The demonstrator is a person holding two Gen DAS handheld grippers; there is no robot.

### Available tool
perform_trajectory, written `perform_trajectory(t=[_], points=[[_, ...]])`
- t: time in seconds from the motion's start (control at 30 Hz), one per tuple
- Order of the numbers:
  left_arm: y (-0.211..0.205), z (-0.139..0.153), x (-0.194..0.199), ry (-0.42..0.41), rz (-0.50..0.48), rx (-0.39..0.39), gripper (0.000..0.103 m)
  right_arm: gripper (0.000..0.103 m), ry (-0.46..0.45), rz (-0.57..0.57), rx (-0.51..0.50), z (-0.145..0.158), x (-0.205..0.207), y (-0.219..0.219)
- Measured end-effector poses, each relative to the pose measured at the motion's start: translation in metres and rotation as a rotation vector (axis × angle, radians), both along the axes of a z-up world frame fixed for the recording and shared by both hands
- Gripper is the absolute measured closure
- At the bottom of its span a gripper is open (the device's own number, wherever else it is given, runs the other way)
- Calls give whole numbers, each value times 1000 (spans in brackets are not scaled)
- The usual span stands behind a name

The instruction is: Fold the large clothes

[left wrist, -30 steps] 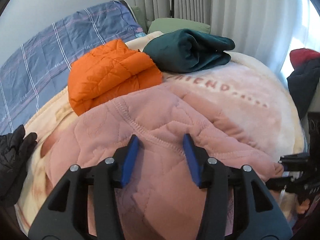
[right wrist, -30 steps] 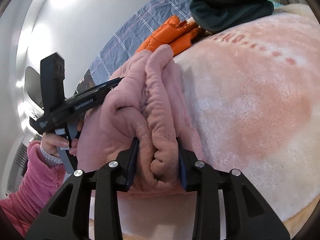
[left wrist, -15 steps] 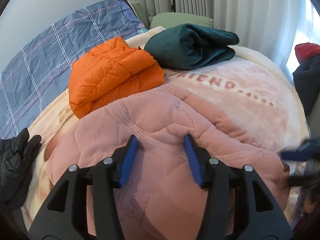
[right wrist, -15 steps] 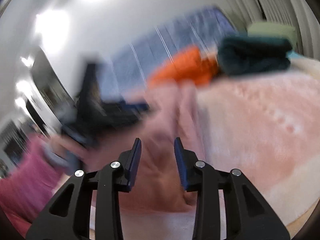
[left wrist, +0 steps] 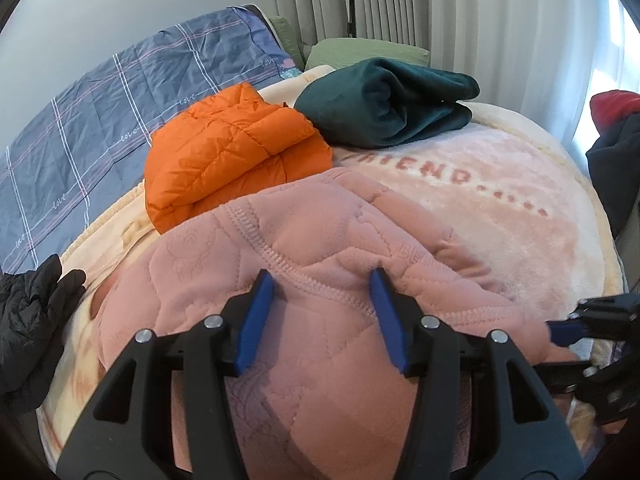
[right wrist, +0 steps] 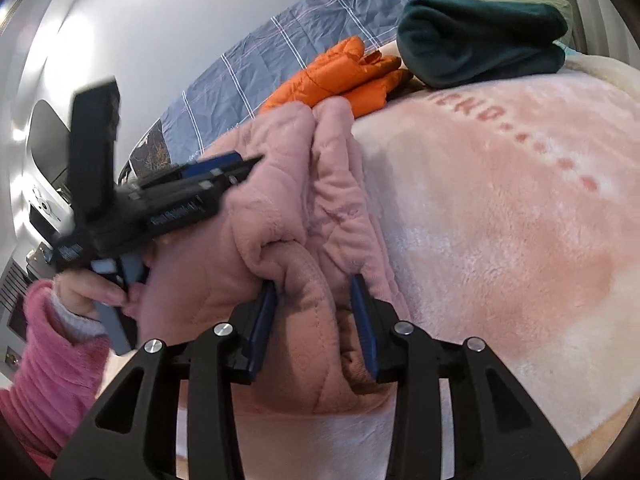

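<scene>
A folded pink quilted garment (left wrist: 312, 280) lies on the pink fleece blanket (left wrist: 500, 208) of the bed. My left gripper (left wrist: 322, 300) is open, its blue pads resting on top of the garment's upper layer. In the right wrist view the same garment (right wrist: 288, 184) shows edge on, as a thick stack of folds. My right gripper (right wrist: 314, 316) stands open around the near end of that stack, with slack between pads and cloth. The left gripper (right wrist: 240, 164) shows there from the side, over the garment. The right gripper's tip (left wrist: 568, 326) shows at the left view's right edge.
A folded orange puffer jacket (left wrist: 228, 152) and a folded dark green garment (left wrist: 392, 100) lie behind the pink one. A blue plaid quilt (left wrist: 100, 120) is at the back left, a black puffy item (left wrist: 24, 320) at the left edge, dark clothes (left wrist: 616, 160) at the right.
My right gripper has let go of the pink stack, swung away, and come back open around its end. My left gripper has stayed open on top of the garment.
</scene>
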State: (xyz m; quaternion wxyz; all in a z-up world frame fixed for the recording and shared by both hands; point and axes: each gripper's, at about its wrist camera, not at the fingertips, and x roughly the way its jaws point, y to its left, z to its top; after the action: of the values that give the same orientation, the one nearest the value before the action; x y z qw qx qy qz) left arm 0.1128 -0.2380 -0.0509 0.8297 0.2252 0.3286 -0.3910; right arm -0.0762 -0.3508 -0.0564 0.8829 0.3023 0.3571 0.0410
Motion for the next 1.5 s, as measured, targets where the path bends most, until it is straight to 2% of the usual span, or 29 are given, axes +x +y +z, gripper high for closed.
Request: perform_trajectory(t=[0.07,0.13,0.17,0.2,0.23,0.3,0.4,0.47,0.57,0.63,0.77,0.87,0.93,0.97,1.03,1.17,1.33,1.37,1.43,1.5], points=[[2,1,4,32,0,-18,51,66,-75,19,13,19,2,-1],[4,1,6,44,-2,-26,51,66,-133,28,-27,29,4,2],[4,2,6,44,-2,-26,51,66,-126,27,-61,29,9,5],[4,2,5,40,-1,-25,51,59,-71,28,-88,18,20,7],[4,2,5,32,1,-21,51,57,-25,43,-48,2,29,6],[6,3,6,22,4,-25,50,54,-21,46,103,-25,34,-8],[15,13,4,19,14,-72,49,54,-14,58,175,-26,30,-19],[30,28,-2,2,52,-113,48,54,-9,58,132,-25,29,-16],[60,45,-24,-64,75,-149,38,53,-8,52,104,-24,32,-16],[86,50,-53,-111,43,-146,31,53,-15,45,106,-24,33,-14],[126,35,-112,-112,-35,-84,24,52,-26,32,80,-23,28,-7],[143,9,-160,-99,-107,48,22,51,-26,21,60,-21,27,-5],[140,-10,-177,-108,-125,137,22,50,-28,15,49,-18,21,-2],[135,-20,-181,-129,-117,175,22,49,-29,12,46,-18,20,-1],[127,-30,-179,-171,-69,199,22,49,-31,3,39,-17,18,2],[111,-26,-164,-207,41,108,20,47,-30,-12,0,-15,16,5],[102,-52,-158,-356,147,287,20,46,-37,-27,3,-18,16,2],[109,-52,-154,-340,180,283,20,46,-38,-31,1,-19,16,2],[132,-48,-139,-226,269,226,20,46,-39,-20,-25,-19,16,5],[148,-48,-130,-139,317,187,20,46,-36,-6,-38,-17,16,10]])
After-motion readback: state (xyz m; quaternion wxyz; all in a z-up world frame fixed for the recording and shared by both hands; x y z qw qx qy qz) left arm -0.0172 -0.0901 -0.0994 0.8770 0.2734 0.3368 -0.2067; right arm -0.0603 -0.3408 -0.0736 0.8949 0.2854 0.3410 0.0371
